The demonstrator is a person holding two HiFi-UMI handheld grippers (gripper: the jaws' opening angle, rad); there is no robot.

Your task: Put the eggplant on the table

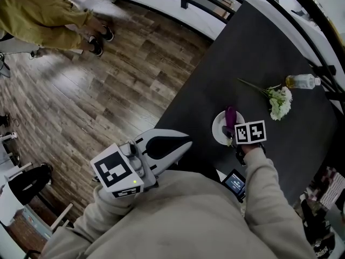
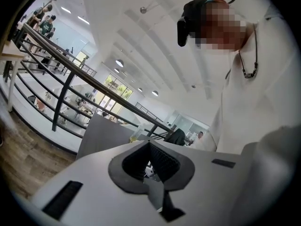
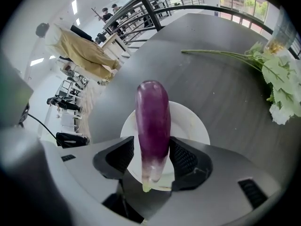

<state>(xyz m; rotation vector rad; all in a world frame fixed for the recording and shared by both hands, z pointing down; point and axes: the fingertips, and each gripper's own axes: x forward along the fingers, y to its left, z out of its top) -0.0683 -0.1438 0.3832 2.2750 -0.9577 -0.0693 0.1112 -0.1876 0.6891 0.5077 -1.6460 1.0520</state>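
Dark worktop (image 1: 253, 53) runs across the right of the scene, with wood floor (image 1: 81, 96) on the left.

Right hand-held gripper (image 1: 230, 134) points steeply down over a white plate (image 1: 218, 129) near the worktop's near edge. Its jaws stand fairly wide, one on each side of the eggplant (image 1: 231, 116).
- In the right gripper view the eggplant (image 3: 153, 121) runs lengthwise between the two pads, pale stem end nearest the camera and purple tip aimed far.
- The right pad sits against its skin. The left pad is just beside it with what looks like a thin gap, so there's no firm squeeze.
- The eggplant lies over the plate (image 3: 190, 121), not on the bare worktop.

Left hand-held gripper (image 1: 186, 143) is off the worktop's near left edge, above the floor and roughly level. Its jaws are together and nothing is in them.

Other items:
- White flowers (image 1: 279, 102) with a long green stem lie right of and beyond the plate.
- A clear bottle (image 1: 302, 81) lies on its side just beyond the flowers.
- A small dark device (image 1: 235, 181) with a lit screen is at the near edge.
- A person in mustard trousers (image 1: 43, 15) is on the floor at far left.
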